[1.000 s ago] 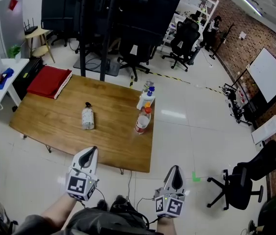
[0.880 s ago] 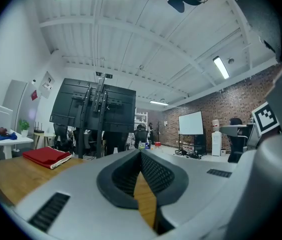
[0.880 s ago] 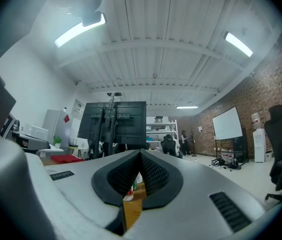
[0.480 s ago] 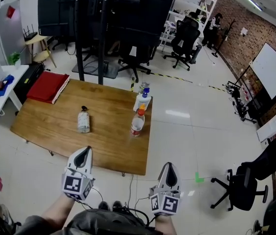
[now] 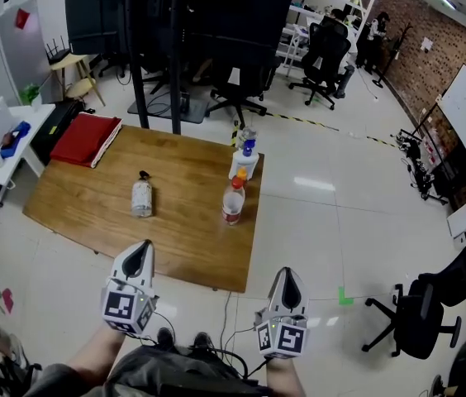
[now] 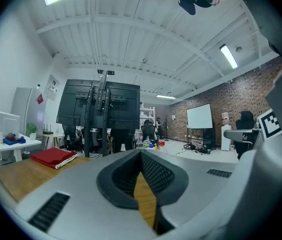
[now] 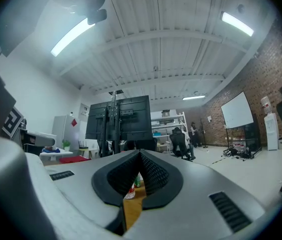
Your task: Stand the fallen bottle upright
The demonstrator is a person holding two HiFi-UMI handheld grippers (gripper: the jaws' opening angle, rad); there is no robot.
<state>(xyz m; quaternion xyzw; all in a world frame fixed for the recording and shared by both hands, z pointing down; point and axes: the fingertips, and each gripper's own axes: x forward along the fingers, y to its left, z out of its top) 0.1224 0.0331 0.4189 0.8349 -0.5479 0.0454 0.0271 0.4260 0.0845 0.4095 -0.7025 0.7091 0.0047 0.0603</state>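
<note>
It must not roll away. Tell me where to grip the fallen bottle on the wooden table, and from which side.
Grip the fallen bottle around its upper body, just below the dark cap, jaws across its width. It lies cap away, base towards you, so probably come from the near side with the left hand-held gripper, roughly in line with it, and pivot it onto its base.

A strip of bare wood is left on the table point(image 5: 192, 242) between its near edge and the fallen bottle point(image 5: 141, 197). Open wood is also left on both sides of that bottle. To its right, well apart, an upright orange-capped bottle point(image 5: 233, 203) is stood near the right edge, with a cluster of small bottles point(image 5: 244, 157) behind it. The far left corner is occupied by a red folded cloth point(image 5: 84, 139). Dark stand posts point(image 5: 136, 73) are set just beyond the far edge.
</note>
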